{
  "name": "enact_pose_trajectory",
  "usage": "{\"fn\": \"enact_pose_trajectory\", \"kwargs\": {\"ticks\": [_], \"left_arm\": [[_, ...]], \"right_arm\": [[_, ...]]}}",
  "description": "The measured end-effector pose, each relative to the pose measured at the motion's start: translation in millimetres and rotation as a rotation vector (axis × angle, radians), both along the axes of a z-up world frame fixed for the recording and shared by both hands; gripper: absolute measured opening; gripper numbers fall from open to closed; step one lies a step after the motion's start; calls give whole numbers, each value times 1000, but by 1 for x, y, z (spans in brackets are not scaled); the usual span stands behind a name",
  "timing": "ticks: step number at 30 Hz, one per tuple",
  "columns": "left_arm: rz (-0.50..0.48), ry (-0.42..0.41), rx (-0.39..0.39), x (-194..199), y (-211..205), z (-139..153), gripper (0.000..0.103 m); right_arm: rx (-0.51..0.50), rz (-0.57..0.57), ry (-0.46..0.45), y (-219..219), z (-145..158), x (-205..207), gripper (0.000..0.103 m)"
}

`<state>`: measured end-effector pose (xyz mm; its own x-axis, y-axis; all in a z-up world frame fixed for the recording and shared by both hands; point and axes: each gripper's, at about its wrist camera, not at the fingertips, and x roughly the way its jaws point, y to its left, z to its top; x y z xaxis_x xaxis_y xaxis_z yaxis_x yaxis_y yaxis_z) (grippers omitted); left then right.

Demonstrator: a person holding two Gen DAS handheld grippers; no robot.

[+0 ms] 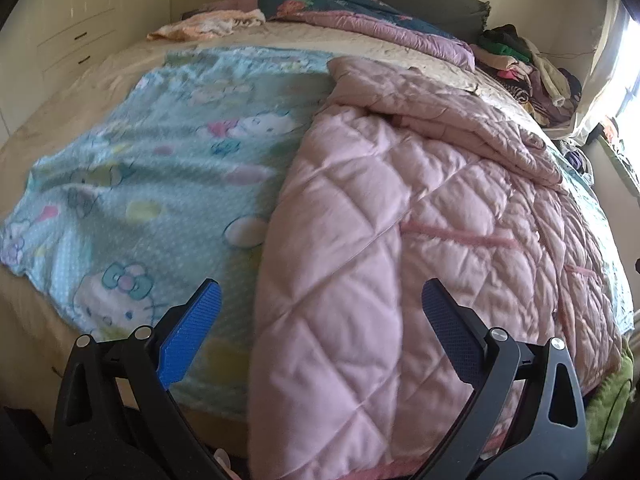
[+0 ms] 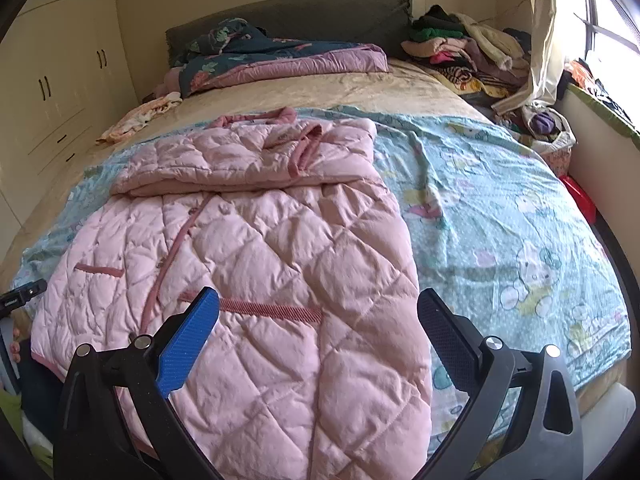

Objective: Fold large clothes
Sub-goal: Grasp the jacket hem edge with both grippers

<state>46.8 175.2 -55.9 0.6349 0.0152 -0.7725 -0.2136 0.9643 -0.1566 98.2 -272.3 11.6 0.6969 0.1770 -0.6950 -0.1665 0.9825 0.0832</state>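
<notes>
Lying on the blanket [image 2: 500, 208], the pink quilted coat [image 2: 260, 240] faces both grippers' spread, empty jaws.

The quilted coat [image 2: 256, 240] is pale pink, diamond-stitched, with darker rose trim. Beneath it the blanket [image 2: 500, 216] is aqua, polka-dotted, printed with white cartoon cats. Toward twelve o'clock lies a navy floral duvet [image 2: 256, 52] edged mauve, against a grey-green headboard [image 2: 320, 12].

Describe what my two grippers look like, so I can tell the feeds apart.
They look alike. The left gripper and right gripper each have a black angular frame with triangular cut-outs, silver round pivot bolts, and two textured blue finger pads. No cables, markings or sleeves show in either view.
</notes>
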Motion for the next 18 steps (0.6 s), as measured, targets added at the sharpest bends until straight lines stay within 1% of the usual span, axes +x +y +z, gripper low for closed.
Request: {"fn": "enact_pose_trajectory", "kwargs": {"ticks": [1,2,5,7,8,11,18], "left_arm": [[-1,9,-7,-3,4,-3,88],[-3,14,-14,-6,6,-5,80],[-11,40,-35,-14,12,-12,76],[-24,55,-53,-18,13,-17,67],[-30,67,-67,-20,13,-21,65],[-44,80,-92,-26,13,-26,65],[-86,115,-88,-34,-1,-39,65]], "right_arm": [[-3,-1,3,-1,-1,-1,99],[-7,-1,5,-2,-2,-1,99],[-15,0,15,-4,-4,-3,99],[-19,0,22,-5,-7,-5,99],[-18,1,28,-7,-8,-5,99],[-11,6,45,-11,-12,-9,99],[9,29,117,-22,-29,-21,99]]}}
